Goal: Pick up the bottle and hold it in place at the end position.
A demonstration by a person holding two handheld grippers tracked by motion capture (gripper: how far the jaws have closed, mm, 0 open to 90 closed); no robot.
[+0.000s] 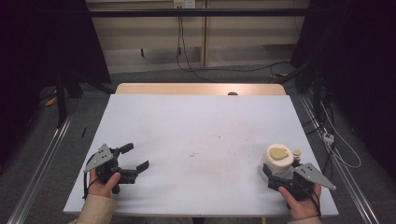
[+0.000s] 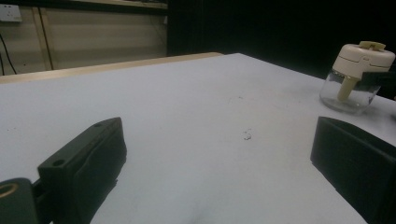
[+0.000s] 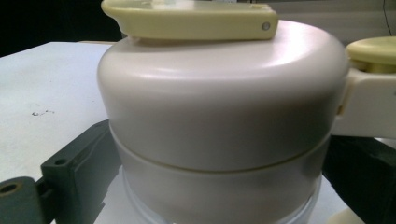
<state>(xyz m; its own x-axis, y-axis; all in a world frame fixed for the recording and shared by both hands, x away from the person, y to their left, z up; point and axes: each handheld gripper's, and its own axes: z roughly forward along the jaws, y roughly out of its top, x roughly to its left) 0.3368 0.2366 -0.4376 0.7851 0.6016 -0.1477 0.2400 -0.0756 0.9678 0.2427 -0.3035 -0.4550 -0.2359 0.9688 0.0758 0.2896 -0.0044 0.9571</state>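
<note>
A small glass jar [image 1: 280,157] with a cream lid and a flip handle stands near the table's right front corner. My right gripper [image 1: 279,171] reaches it from the near side, jaws on either side of its body. In the right gripper view the jar [image 3: 219,116] sits close between both jaws, which appear to press on it. My left gripper [image 1: 136,156] rests at the left front of the white table [image 1: 201,121], held by a hand. Its jaws stand wide open with nothing between them [image 2: 215,154]. The left gripper view has the jar [image 2: 357,74] far off at the right.
A wooden strip [image 1: 201,88] borders the table's far edge, with a small dark object [image 1: 232,93] on it. Metal rails run along the floor on both sides. Cables and a power strip [image 1: 328,137] lie on the floor at the right.
</note>
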